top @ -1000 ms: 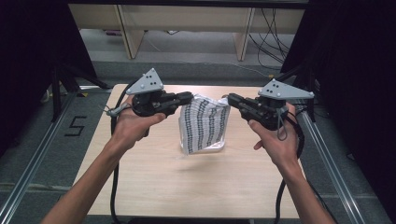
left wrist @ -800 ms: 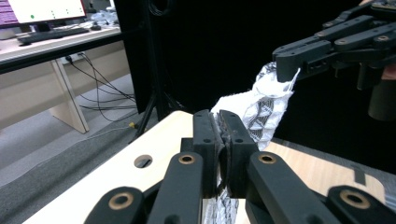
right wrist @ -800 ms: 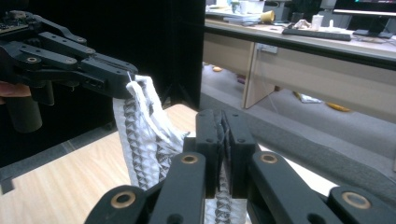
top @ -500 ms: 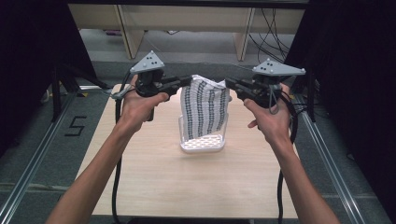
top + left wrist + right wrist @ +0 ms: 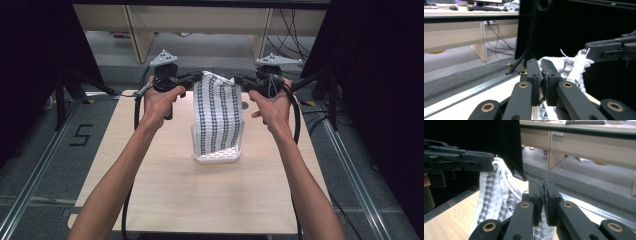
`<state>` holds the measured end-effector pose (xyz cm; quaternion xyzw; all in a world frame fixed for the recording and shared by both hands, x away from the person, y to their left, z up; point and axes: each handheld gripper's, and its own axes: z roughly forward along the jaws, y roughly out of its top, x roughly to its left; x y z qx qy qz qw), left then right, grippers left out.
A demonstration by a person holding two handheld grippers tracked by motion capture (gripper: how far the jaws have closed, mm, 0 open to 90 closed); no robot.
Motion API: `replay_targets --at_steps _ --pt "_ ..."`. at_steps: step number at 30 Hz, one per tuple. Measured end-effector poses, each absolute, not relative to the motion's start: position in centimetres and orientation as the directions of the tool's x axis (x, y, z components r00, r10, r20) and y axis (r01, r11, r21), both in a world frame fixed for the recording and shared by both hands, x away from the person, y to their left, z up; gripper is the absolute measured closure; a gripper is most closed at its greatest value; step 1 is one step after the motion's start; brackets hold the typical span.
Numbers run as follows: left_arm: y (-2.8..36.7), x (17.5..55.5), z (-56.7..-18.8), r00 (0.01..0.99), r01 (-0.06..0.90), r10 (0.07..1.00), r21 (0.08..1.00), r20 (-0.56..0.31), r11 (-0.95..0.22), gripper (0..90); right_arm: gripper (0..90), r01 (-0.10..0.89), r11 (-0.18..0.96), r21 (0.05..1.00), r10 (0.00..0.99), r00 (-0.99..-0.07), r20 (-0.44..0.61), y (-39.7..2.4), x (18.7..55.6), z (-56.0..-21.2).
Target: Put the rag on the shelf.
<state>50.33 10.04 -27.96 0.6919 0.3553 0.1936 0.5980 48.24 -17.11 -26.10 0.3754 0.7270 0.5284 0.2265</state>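
Both the left gripper (image 5: 196,77) and right gripper (image 5: 240,80) have jaws clamped on the patterned cloth's (image 5: 219,117) top corners. It hangs above the bench (image 5: 150,190). Likely next: lay it flat.

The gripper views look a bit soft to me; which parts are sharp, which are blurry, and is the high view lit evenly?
Left gripper view: the black fingers are fairly sharp, the patterned cloth behind them washed out and soft. Right gripper view: the cloth shows its weave, while the far desk is hazy. High view: the wooden table is brightly lit, with dark curtains at both sides.
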Motion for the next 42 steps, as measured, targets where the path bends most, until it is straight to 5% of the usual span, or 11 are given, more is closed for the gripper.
replay_targets --at_steps 16,28,38,42 --pt "9.9 53.3 -31.6 0.602 0.404 0.751 0.915 -0.272 0.008 83.4 85.3 0.444 0.143 0.884 0.826 -0.545 0.141 -15.8 52.6 -29.5" --pt "9.5 54.0 -33.7 0.613 0.442 0.745 0.896 -0.263 -0.046 80.4 84.2 0.489 0.182 0.853 0.853 -0.510 0.110 -15.3 53.7 -31.6" --pt "9.1 54.0 -34.5 0.633 0.459 0.735 0.883 -0.244 -0.101 70.5 81.2 0.523 0.202 0.828 0.865 -0.491 0.099 -15.7 53.9 -33.4" --pt "9.0 54.1 -34.7 0.622 0.474 0.744 0.874 -0.246 -0.107 57.6 77.2 0.531 0.215 0.820 0.864 -0.495 0.094 -15.7 54.0 -33.9"
